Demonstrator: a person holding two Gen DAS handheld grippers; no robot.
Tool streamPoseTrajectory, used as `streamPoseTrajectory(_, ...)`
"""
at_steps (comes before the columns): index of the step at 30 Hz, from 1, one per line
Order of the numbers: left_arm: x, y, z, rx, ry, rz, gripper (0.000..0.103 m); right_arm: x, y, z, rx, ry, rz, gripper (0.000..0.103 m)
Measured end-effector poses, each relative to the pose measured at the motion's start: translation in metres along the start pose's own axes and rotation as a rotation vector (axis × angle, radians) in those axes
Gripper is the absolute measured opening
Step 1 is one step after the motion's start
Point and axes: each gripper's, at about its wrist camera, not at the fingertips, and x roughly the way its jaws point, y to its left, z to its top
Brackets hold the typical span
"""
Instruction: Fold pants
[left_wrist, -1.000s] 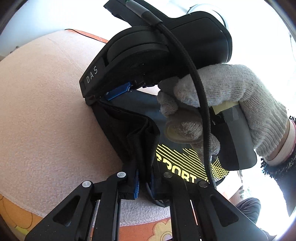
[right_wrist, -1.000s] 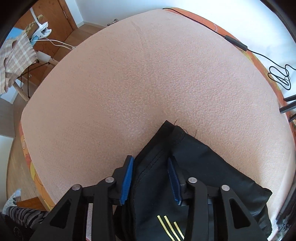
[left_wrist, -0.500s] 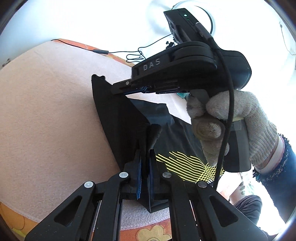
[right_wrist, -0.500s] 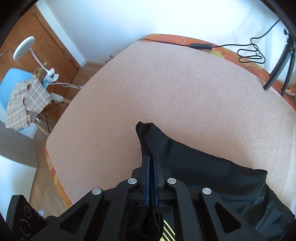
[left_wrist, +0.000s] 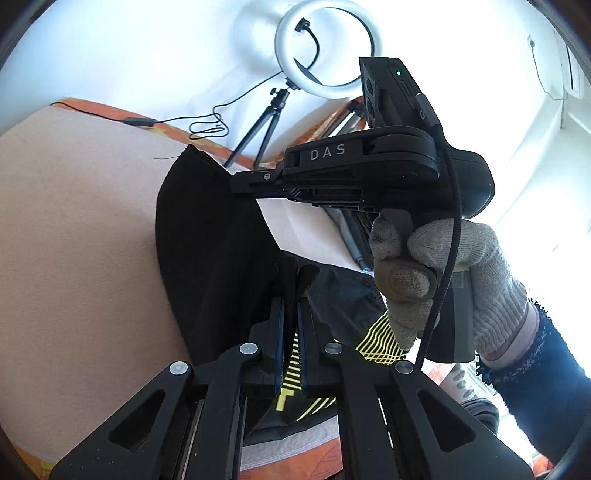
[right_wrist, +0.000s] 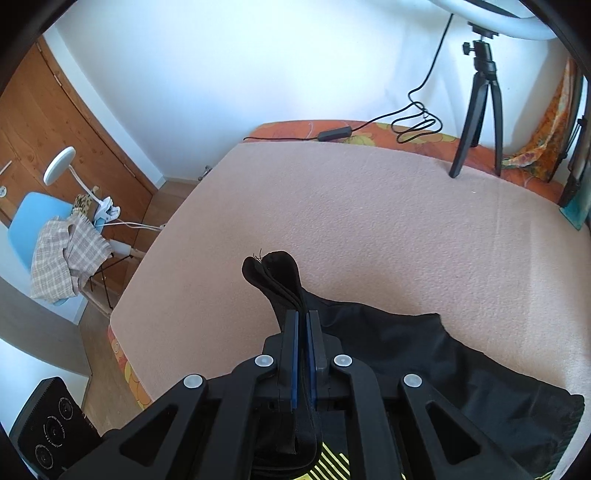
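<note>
Left gripper (left_wrist: 289, 314): blue pads nearly together, clamped on a bunched edge of the pants (left_wrist: 207, 266). Right gripper (right_wrist: 303, 332): pads pinched tight on another bunch of the same black fabric, a rolled tip sticking up past the fingertips. In the left wrist view the right gripper (left_wrist: 255, 184) shows from the side, marked DAS, held by a gloved hand (left_wrist: 443, 273), its tip at the upper corner of the pants.

Pants hang stretched between the two grippers, lifted off the bed (right_wrist: 369, 221), the rest trailing down onto the bed to the right in the right wrist view. Yellow striped print (left_wrist: 380, 339) shows low on the fabric, near the left gripper.

Bed cover is pink and textured, orange floral sheet (right_wrist: 369, 134) at the far edge. Tripod (right_wrist: 480, 110) with a ring light (left_wrist: 325, 48) stands on the far side of the bed, black cable (right_wrist: 413, 122) coiled beside it. Off the bed on the left: blue chair (right_wrist: 33, 214) with checked cloth (right_wrist: 62, 254) draped over it, white lamp (right_wrist: 59, 164), wooden door (right_wrist: 55, 129) behind.
</note>
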Motion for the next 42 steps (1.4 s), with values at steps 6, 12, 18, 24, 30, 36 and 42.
streamPoseTrajectory(6,0.026,-0.032,0.01,0.031,0.025,-0.067,0.004,-0.036,-0.039,-0.011,0.042,-0.051,-0.051,0.001)
streamPoseTrajectory(12,0.052,-0.072,0.015,0.069,0.064,-0.14,0.004,-0.071,-0.086,-0.028,0.088,-0.084,-0.119,0.001)
streamPoseTrajectory(18,0.087,-0.097,0.011,0.094,0.13,-0.175,0.004,-0.093,-0.131,-0.047,0.148,-0.1,-0.172,0.001)
streamPoseTrajectory(24,0.098,-0.095,0.012,0.133,0.125,-0.089,0.004,-0.097,-0.175,-0.066,0.232,-0.131,-0.106,0.001)
streamPoseTrajectory(30,0.116,-0.063,0.013,0.052,0.183,0.011,0.01,-0.068,-0.189,-0.07,0.258,-0.117,-0.056,0.001)
streamPoseTrajectory(36,0.12,-0.075,0.003,0.114,0.238,-0.008,0.017,-0.038,-0.194,-0.066,0.231,-0.066,0.013,0.032)
streamPoseTrajectory(42,0.136,-0.11,-0.016,0.258,0.313,0.015,0.048,-0.061,-0.206,-0.087,0.234,-0.088,-0.011,0.049)
